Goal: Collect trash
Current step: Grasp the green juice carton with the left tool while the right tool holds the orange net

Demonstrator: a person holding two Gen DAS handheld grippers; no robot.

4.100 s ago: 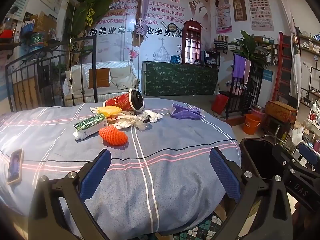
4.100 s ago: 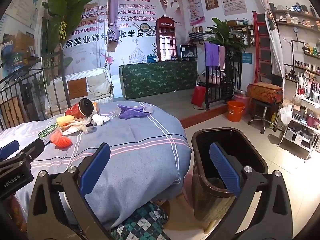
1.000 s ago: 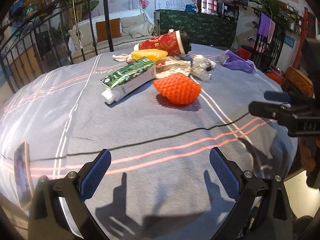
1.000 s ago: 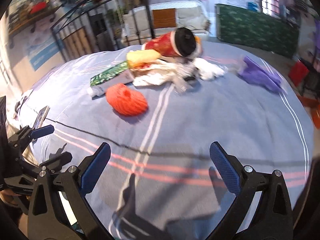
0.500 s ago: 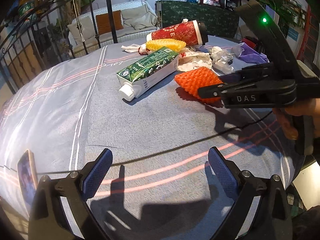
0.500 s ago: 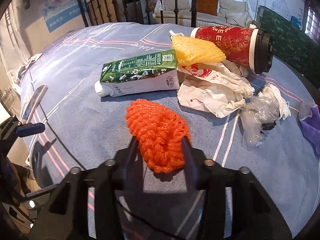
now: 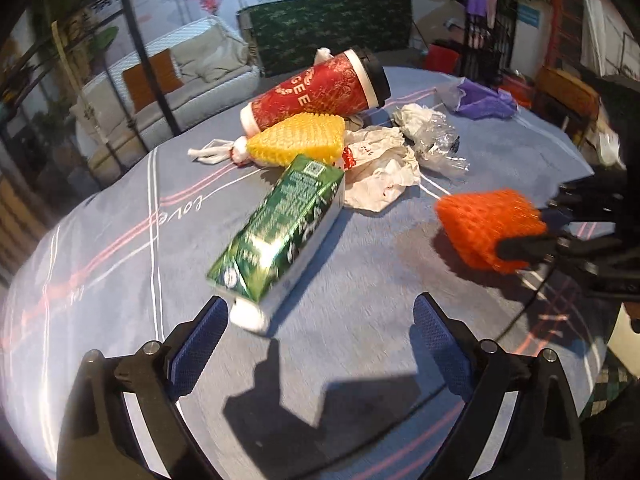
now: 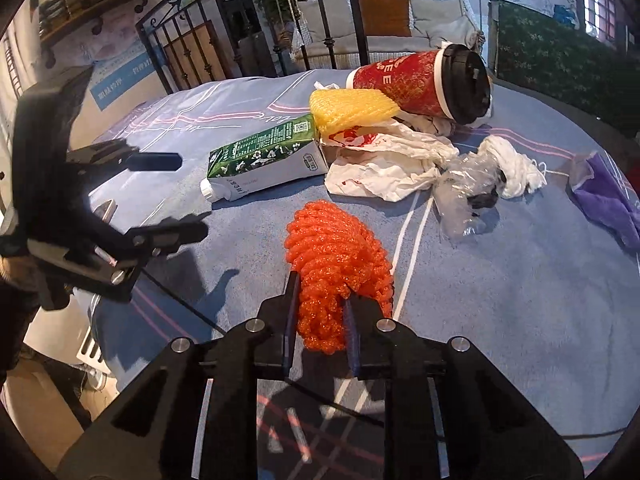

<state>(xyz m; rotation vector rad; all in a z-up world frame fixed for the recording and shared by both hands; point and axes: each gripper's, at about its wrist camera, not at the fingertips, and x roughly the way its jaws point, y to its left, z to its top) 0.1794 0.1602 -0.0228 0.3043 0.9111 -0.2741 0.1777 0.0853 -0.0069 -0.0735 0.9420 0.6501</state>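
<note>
An orange foam net [image 8: 336, 248] sits near the table's front, and my right gripper [image 8: 318, 312] is closing on its near end, with both pads pressing into it. In the left wrist view the same orange net [image 7: 484, 228] shows at the right, pinched by the black fingers. My left gripper [image 7: 320, 316] is wide, its jaws closing slightly. The white cap end of a green carton [image 7: 280, 232] lies just inside its left finger, untouched. The carton [image 8: 264, 156] lies flat beside my left gripper [image 8: 190, 194].
A red cup with a black lid [image 8: 416, 80], a yellow foam net [image 8: 352, 110], a crumpled white bag [image 8: 384, 164], clear plastic [image 8: 460, 196] and a purple cloth [image 8: 608, 196] lie behind. A black cable [image 8: 180, 300] crosses the blue tablecloth [image 7: 120, 280]. An iron railing [image 8: 240, 40] stands beyond.
My right gripper's jaws have narrowed from wide to pinching the orange net. My left gripper has moved in toward the green carton, which now reaches its fingertips.
</note>
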